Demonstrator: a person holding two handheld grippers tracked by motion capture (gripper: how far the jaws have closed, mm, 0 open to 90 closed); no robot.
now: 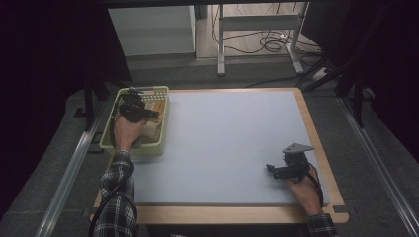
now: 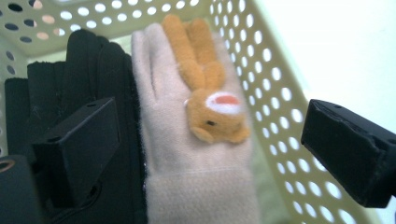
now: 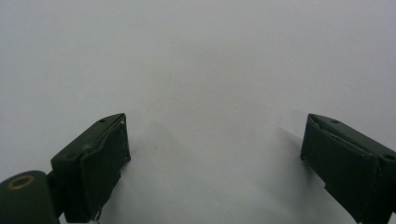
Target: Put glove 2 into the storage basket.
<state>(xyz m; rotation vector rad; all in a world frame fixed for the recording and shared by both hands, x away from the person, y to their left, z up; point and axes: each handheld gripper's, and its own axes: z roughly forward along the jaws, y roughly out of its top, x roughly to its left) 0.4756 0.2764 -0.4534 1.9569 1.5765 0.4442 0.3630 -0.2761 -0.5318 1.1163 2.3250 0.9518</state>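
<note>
We find the beige glove (image 2: 187, 154) and black glove (image 2: 88, 74) lying in the basket (image 2: 280, 93), the left tongs (image 2: 205, 154) apart above them, the right tongs (image 3: 215, 158) apart over bare worktop (image 1: 222, 143); we judge stowing near complete.

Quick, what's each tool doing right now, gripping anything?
Left tool: open, holding nothing, above the beige glove in the basket.
Right tool: open, holding nothing.

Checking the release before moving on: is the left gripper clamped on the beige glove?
No, the left gripper stands open above the beige glove.
</note>
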